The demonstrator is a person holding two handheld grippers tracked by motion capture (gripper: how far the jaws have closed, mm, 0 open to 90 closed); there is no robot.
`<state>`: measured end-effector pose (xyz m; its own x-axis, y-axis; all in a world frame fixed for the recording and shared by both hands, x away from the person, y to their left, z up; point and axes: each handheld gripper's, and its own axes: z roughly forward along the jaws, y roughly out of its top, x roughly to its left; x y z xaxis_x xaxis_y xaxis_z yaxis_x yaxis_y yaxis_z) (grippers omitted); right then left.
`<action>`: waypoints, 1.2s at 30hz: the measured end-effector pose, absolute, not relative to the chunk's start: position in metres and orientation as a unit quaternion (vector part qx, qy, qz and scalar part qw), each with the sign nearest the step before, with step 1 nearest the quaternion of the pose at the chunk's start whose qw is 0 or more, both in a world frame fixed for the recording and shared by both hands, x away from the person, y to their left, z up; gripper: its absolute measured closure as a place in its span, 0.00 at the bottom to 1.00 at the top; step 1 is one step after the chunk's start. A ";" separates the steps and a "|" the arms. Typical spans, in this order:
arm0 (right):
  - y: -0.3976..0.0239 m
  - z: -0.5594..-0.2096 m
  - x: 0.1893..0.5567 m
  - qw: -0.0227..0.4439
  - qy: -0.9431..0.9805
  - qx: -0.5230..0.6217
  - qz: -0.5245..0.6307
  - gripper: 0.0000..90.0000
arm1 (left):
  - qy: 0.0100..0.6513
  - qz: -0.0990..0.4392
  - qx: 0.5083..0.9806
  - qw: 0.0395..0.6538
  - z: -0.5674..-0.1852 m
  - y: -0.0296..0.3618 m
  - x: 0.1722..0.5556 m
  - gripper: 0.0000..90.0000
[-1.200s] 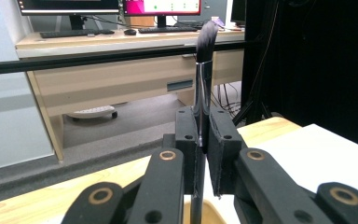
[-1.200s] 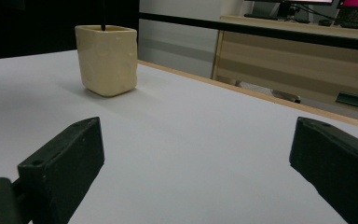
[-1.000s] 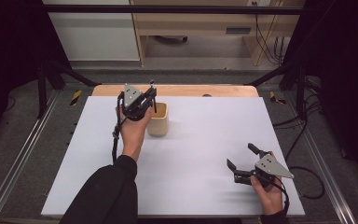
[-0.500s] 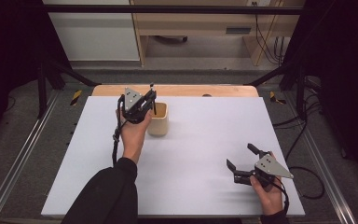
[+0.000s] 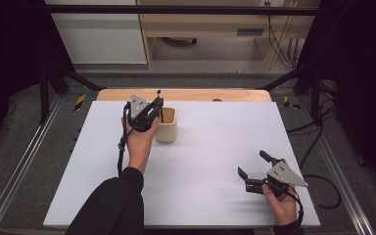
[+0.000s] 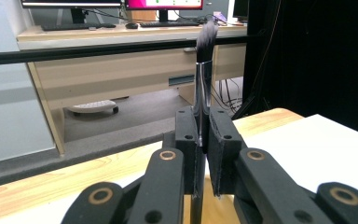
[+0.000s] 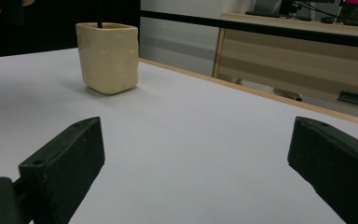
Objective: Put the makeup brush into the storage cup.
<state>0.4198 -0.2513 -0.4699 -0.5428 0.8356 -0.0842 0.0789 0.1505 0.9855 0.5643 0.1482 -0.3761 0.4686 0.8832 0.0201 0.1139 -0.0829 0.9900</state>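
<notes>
Left gripper's [image 6: 204,154] fingers [image 6: 186,140] clamped on upright brush [image 6: 204,70] handle, bristles above, cup [image 5: 167,125] below, right gripper [image 5: 255,169] wide open, empty

The high view looks forward and down from above the person's side, far enough back to take in the whole table [image 5: 200,161], both grippers and the floor beyond. The left gripper view sits low behind the left gripper [image 6: 204,140], very near its 2 jaws, facing level past the brush [image 6: 204,70] toward a desk [image 6: 121,70]. The right gripper view rides just above the tabletop behind the right gripper [image 7: 191,158], facing across it to the cup [image 7: 108,56] farther off. The high view [image 5: 167,125] and right gripper view share that cup.
</notes>
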 end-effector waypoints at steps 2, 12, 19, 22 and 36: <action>-0.251 -0.470 0.420 0.339 0.679 0.337 0.557 0.04 | 0.386 0.343 0.650 0.557 -0.378 0.149 0.564 0.93; -0.250 -0.470 0.420 0.337 0.681 0.338 0.556 0.05 | 0.390 0.338 0.654 0.553 -0.387 0.151 0.562 0.93; -0.250 -0.470 0.420 0.336 0.680 0.339 0.557 0.05 | 0.366 0.361 0.654 0.555 -0.381 0.152 0.553 0.41; -0.250 -0.471 0.420 0.335 0.682 0.338 0.555 0.05 | 0.356 0.370 0.654 0.556 -0.375 0.155 0.545 0.26; -0.250 -0.470 0.420 0.336 0.683 0.338 0.553 0.05 | 0.332 0.361 0.666 0.562 -0.367 0.155 0.532 0.09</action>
